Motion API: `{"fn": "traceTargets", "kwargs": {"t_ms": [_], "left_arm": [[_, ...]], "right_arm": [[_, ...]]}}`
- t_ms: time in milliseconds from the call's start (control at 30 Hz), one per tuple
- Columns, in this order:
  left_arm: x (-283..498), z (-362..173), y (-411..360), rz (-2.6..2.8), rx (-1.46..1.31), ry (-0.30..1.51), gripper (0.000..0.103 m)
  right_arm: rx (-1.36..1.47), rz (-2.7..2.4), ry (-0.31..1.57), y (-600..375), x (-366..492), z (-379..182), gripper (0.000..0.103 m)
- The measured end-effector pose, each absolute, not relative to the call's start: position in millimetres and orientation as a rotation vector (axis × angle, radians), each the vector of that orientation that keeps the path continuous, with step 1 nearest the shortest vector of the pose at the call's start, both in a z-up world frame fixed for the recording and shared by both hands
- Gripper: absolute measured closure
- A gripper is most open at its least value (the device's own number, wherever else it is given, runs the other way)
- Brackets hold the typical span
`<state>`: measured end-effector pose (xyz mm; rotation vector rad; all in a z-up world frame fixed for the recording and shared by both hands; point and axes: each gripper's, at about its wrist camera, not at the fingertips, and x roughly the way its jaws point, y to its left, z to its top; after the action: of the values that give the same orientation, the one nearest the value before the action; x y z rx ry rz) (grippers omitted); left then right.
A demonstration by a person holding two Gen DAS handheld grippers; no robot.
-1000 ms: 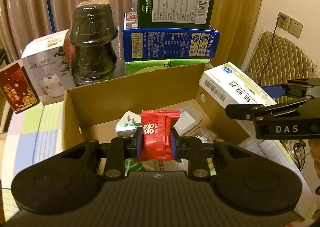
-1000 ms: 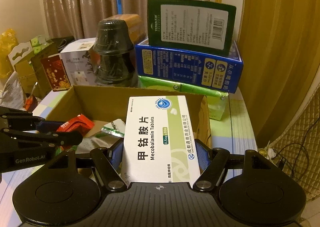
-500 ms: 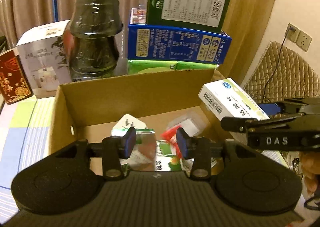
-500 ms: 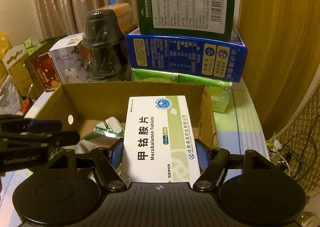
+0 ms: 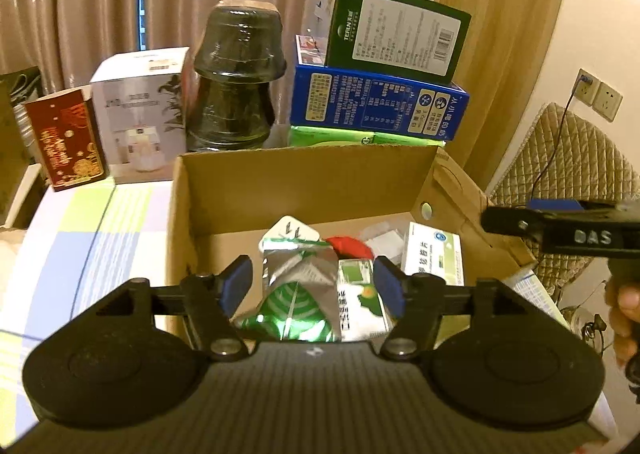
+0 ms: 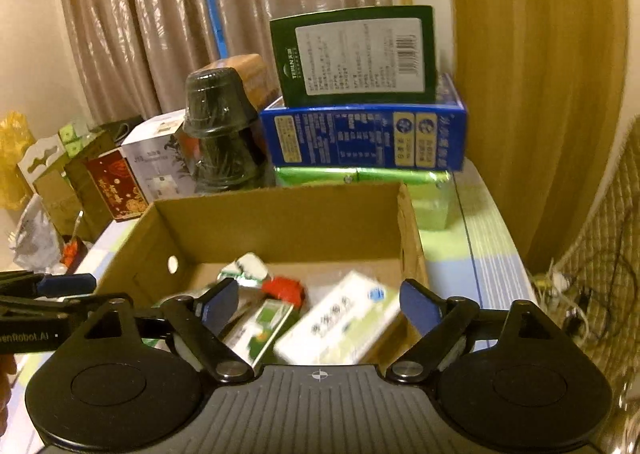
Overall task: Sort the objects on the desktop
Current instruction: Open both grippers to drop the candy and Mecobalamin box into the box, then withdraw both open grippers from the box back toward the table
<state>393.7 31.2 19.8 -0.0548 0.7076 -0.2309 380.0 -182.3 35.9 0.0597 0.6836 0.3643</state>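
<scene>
Left wrist view: the left tongs (image 5: 313,286) hang over the cardboard box (image 5: 304,178), jaws opening with nothing pressed between the pads. Inside the box lie a silver-green foil pouch (image 5: 298,274), a red packet (image 5: 348,246) behind it and a white tablet box (image 5: 434,256) toward the box's right wall. In the right wrist view the right tongs (image 6: 318,300) are also released and opening above the box; the tablet box (image 6: 340,326) lies blurred on the box floor below, free of the pads. Stacked cartons (image 6: 362,134) stand behind the box on the surface (image 6: 488,246).
</scene>
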Motion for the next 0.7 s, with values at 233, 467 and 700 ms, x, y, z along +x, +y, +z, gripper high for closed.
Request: {"fn": "traceTargets", "kwargs": {"t_ms": [233, 467, 700], "left_arm": [[337, 29, 38, -0.215, -0.053, 0.677, 0.019], [274, 33, 45, -0.214, -0.055, 0.669, 0.003], [216, 26, 64, -0.214, -0.073, 0.690, 0.001]], "right_arm": [[0.114, 0.361, 0.726, -189, 307, 29, 0.009], [0.128, 0.376, 0.743, -189, 245, 30, 0.003], [0.098, 0.413, 0.756, -181, 198, 28, 0.002]]}}
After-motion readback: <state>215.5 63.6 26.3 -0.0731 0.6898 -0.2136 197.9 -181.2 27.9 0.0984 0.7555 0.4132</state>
